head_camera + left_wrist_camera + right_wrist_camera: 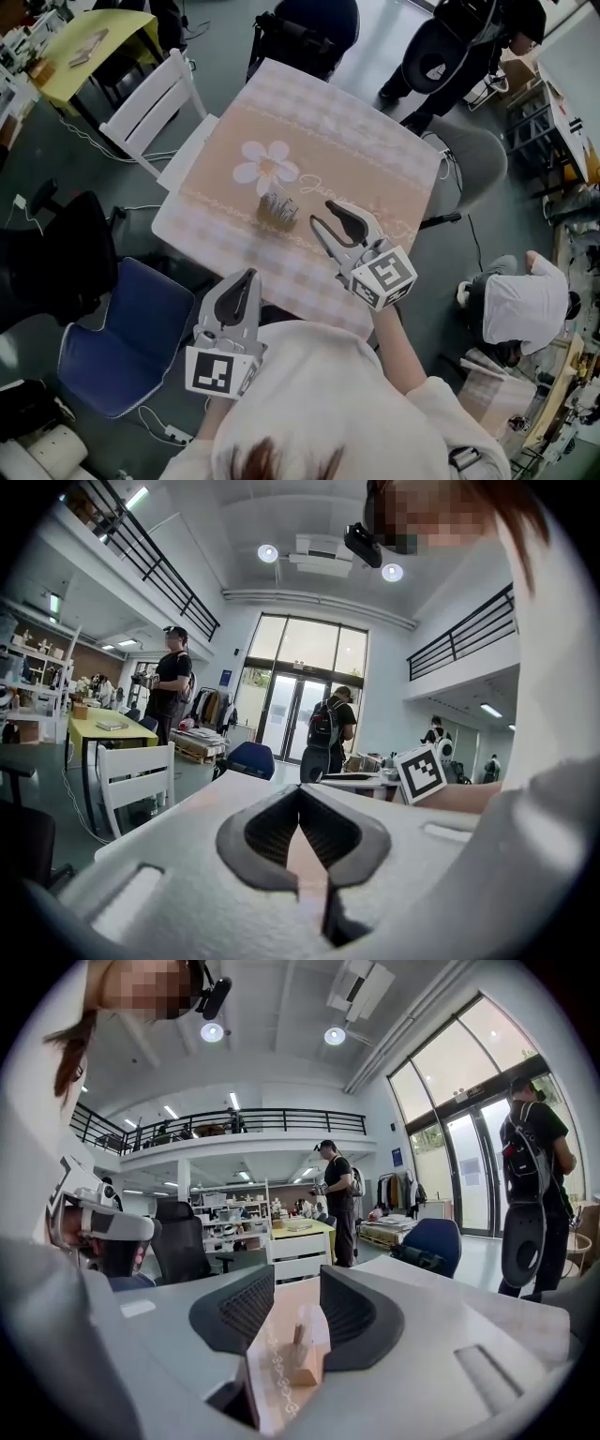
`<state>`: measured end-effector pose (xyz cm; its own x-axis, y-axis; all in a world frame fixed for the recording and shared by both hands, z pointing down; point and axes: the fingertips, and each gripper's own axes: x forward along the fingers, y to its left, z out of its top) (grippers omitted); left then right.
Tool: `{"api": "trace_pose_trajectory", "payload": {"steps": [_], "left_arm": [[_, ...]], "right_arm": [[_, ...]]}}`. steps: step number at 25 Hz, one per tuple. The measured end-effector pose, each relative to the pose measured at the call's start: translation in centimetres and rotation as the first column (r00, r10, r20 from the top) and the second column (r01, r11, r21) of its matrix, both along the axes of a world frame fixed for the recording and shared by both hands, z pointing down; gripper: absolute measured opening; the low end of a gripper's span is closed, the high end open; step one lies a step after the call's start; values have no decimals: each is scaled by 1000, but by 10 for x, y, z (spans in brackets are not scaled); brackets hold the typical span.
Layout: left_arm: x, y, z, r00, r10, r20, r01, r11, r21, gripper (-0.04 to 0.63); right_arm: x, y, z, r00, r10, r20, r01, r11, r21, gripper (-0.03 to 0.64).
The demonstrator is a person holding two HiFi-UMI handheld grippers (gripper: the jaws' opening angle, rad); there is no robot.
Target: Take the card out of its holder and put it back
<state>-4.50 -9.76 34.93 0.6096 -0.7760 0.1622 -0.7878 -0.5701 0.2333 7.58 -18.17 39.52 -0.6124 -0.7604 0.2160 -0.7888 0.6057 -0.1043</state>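
A small wooden card holder (278,210) with a card standing in it sits on the pink checked tablecloth (309,112), just below the flower print. My right gripper (321,213) hovers just right of the holder, open and holding nothing. In the right gripper view the holder (302,1358) lies ahead between the spread jaws of the right gripper (298,1279), and the pads do not touch it. My left gripper (247,276) hangs at the table's near edge, away from the holder. Its jaw tips meet in the left gripper view (300,791), with nothing between them.
A white chair (155,103) stands at the table's left, a blue chair (131,342) at the near left and a grey chair (473,159) at the right. People stand beyond the far edge (459,47) and one crouches at the right (520,305).
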Motion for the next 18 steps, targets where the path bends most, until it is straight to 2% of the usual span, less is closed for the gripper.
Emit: {"api": "trace_pose_trajectory", "payload": {"steps": [6,12,18], "left_arm": [[-5,-3,1,1000,-18,0,18,1000,-3,2],[-6,-5,2,1000,-17,-2,17,1000,-15,2],[-9,-7,5,1000,-26,-2,26,999,-27,2]], "right_arm": [[-8,-14,26,999,-32,-12,31,997,-76,170],[-18,-34,67,993,-83,-85,66,980,-188,244],[-26,-51,84,994,-78,-75,61,976,-208,226]]}}
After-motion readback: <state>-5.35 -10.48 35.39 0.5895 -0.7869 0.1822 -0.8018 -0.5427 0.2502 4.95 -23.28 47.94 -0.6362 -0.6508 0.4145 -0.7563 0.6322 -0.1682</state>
